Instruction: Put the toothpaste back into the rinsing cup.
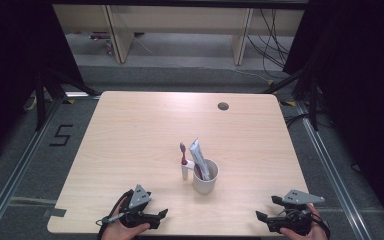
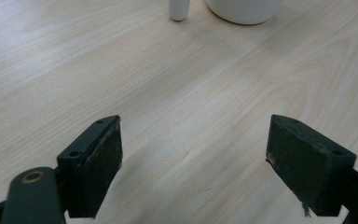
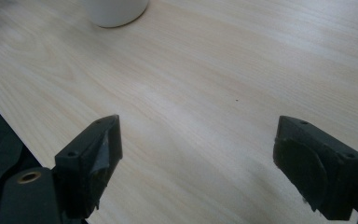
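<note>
A white ceramic mug (image 1: 206, 177) stands upright a little toward 6 o'clock from the middle of the pale wood-grain table (image 1: 130, 135). In it a silver-grey toothpaste tube (image 1: 198, 156) leans toward 11 o'clock, its crimped end above the rim. Just beside the mug at 9 o'clock, a toothbrush with a white handle and a pink-red head (image 1: 183, 161) stands upright on its base; whether it touches the mug I cannot tell.

The left gripper (image 1: 160, 216), black with a grey three-cornered plate on top, rests at the table's 6 o'clock edge, at about 7 o'clock from the mug and well apart from it, held by the person's left hand (image 1: 122, 231). In the left gripper view its jaws stand wide apart with nothing but bare wood between them; the mug's base (image 2: 243, 10) and the toothbrush's white foot (image 2: 178, 9) show at 12 o'clock.

The right gripper (image 1: 261, 218), of the same build, lies near the table's 6 o'clock edge at about 4 o'clock from the mug, held by the right hand (image 1: 305, 231). In the right gripper view its jaws are likewise spread wide and hold nothing, with the mug's base (image 3: 115, 11) at 11 o'clock.
</note>
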Demonstrator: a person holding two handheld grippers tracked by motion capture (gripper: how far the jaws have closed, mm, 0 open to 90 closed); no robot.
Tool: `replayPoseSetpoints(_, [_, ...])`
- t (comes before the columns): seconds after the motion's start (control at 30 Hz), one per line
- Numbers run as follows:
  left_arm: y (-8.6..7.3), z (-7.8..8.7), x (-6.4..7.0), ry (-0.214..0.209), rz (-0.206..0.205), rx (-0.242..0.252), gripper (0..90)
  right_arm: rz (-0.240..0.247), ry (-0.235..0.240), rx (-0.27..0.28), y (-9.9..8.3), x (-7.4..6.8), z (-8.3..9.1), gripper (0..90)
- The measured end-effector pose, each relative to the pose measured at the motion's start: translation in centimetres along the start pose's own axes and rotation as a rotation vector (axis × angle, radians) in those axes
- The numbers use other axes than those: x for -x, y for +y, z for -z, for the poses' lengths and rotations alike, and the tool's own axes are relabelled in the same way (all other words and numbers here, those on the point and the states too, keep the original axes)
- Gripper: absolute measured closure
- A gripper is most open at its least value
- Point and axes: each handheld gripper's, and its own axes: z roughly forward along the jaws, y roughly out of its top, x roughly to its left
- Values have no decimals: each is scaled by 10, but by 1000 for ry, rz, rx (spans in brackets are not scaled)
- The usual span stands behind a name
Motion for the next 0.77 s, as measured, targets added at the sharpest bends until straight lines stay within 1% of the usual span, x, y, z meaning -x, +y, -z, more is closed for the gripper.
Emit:
replayPoseSetpoints(0.03, [0, 0, 0, -3, -2, 4, 179, -11, -1, -3, -1, -1, 1, 163])
replayPoseSetpoints(0.07, [0, 0, 0, -3, -2, 4, 179, -46, 5, -12, -2, -3, 1, 163])
replayPoseSetpoints(0.1, [0, 0, 0, -2, -3, 2, 179, -13, -3, -8, -2, -1, 0, 163])
replayPoseSetpoints(0.13, [0, 0, 0, 2, -5, -5, 179, -18, -5, -21, -3, -1, 1, 163])
replayPoseSetpoints(0.2, [0, 0, -1, -1, -9, -10, 179, -31, -7, -28, -4, -2, 1, 163])
replayPoseSetpoints(0.23, [0, 0, 0, -1, -8, -10, 179, -4, -18, -25, -4, 0, 1, 163])
replayPoseSetpoints(0.27, [0, 0, 0, -1, -9, -10, 179, 0, -20, -22, -5, 0, 1, 164])
replayPoseSetpoints(0.37, [0, 0, -1, 6, -14, -15, 179, 2, -20, -31, -5, 0, 1, 164])
replayPoseSetpoints(0.4, [0, 0, -1, 8, -14, -14, 179, -23, -11, -40, -6, -2, 0, 164])
replayPoseSetpoints(0.43, [0, 0, -1, 8, -13, -15, 179, -1, -22, -34, -6, 0, -1, 164])
replayPoseSetpoints(0.47, [0, 0, -1, 7, -13, -15, 179, 8, -25, -34, -6, 0, -1, 164])
replayPoseSetpoints(0.5, [0, -1, -1, 8, -14, -13, 179, 7, -30, -37, -6, 0, -1, 164])
replayPoseSetpoints(0.67, [-1, -2, -1, -1, -4, -8, 179, 15, -22, -47, -6, -1, -1, 164])
replayPoseSetpoints(0.7, [-1, -1, -2, 9, -12, -21, 179, 13, -23, -50, -6, -1, -1, 164])
replayPoseSetpoints(0.73, [-1, -1, -1, 10, -7, -18, 179, 5, -27, -47, -6, -1, -1, 164])
replayPoseSetpoints(0.77, [-1, -2, -1, 2, 4, -7, 179, -10, -22, -48, -6, -2, -2, 164])
